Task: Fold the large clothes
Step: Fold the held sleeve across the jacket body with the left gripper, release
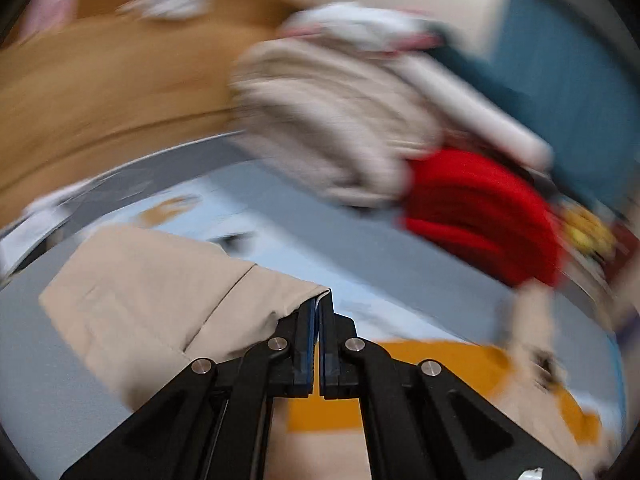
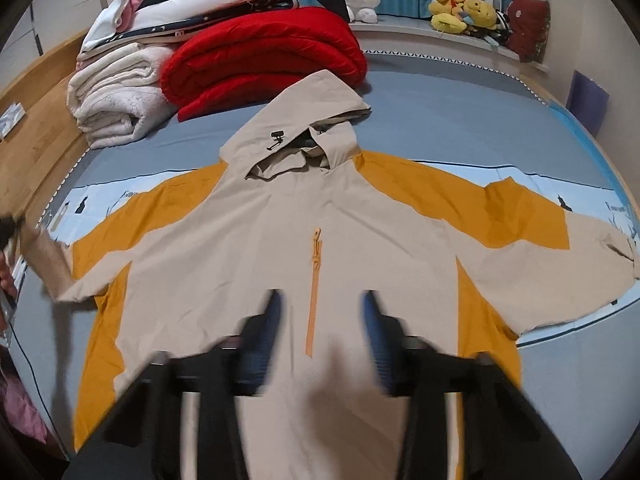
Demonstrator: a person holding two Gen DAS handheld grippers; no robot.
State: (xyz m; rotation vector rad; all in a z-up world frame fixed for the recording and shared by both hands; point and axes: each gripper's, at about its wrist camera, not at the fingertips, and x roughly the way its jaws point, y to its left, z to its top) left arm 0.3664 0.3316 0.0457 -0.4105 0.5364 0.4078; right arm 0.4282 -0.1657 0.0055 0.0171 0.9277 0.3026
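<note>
A beige and orange hooded jacket [image 2: 280, 240] lies front up on the blue bed sheet [image 2: 440, 120], hood [image 2: 304, 120] toward the far side and sleeves spread out. My left gripper [image 1: 320, 300] is shut on the edge of the beige left sleeve [image 1: 160, 300], which hangs lifted above the bed. In the right wrist view that sleeve end [image 2: 44, 256] is a raised blur at the left edge. My right gripper [image 2: 324, 312] hovers over the jacket's chest, its blurred fingers [image 2: 276, 308] either side of the orange zipper [image 2: 314, 292], apart, with nothing pinched between them.
A folded red quilt [image 2: 268, 56] and a stack of white blankets [image 2: 116, 96] sit at the far left of the bed. Plush toys [image 2: 464, 12] line the far ledge. A wooden bed frame [image 2: 36, 120] runs along the left side.
</note>
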